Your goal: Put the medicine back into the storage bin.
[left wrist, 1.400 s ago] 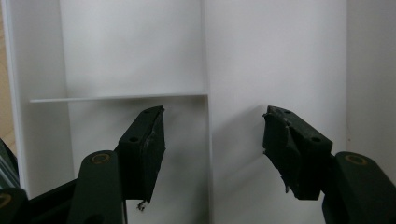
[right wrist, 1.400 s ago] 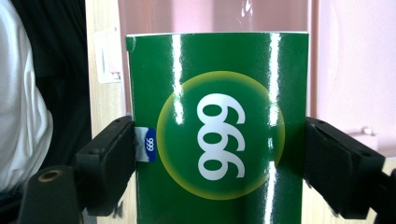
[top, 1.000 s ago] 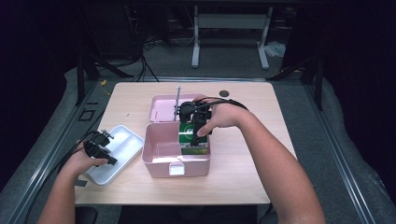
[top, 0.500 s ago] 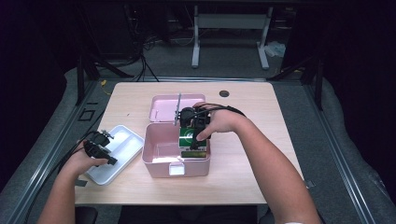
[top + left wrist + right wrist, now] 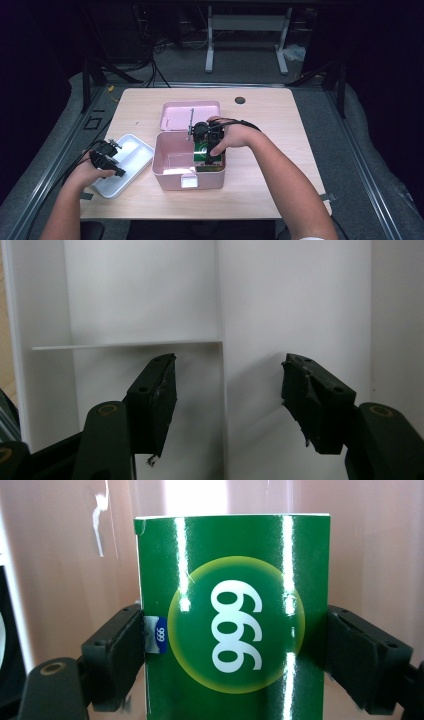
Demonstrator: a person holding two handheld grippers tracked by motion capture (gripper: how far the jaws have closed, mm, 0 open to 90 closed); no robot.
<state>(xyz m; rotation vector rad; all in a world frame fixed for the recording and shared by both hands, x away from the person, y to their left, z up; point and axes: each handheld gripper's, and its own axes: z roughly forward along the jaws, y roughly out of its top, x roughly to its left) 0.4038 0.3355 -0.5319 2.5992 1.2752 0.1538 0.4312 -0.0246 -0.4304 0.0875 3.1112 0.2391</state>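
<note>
A green box (image 5: 232, 625) printed with "999" in a yellow-green circle is clamped between the jaws of my right gripper (image 5: 232, 650). In the high view that green box (image 5: 203, 151) is held inside the right part of the open pink box (image 5: 167, 176), under my right gripper (image 5: 209, 150). My left gripper (image 5: 107, 161) hovers over the white divided tray (image 5: 131, 150) at the table's left. Its jaws stand wide apart with nothing between them, and the white tray's dividers (image 5: 220, 315) lie just below my left gripper (image 5: 225, 405).
The pink box's lid (image 5: 190, 114) lies open behind it, with a thin metal rod (image 5: 191, 121) across it. A round cable hole (image 5: 240, 100) sits at the table's back right. Bare wooden tabletop (image 5: 280, 150) lies right of the pink box.
My right gripper has lowered the green box deeper into the pink box and drawn slightly nearer. The left gripper has stayed over the tray.
</note>
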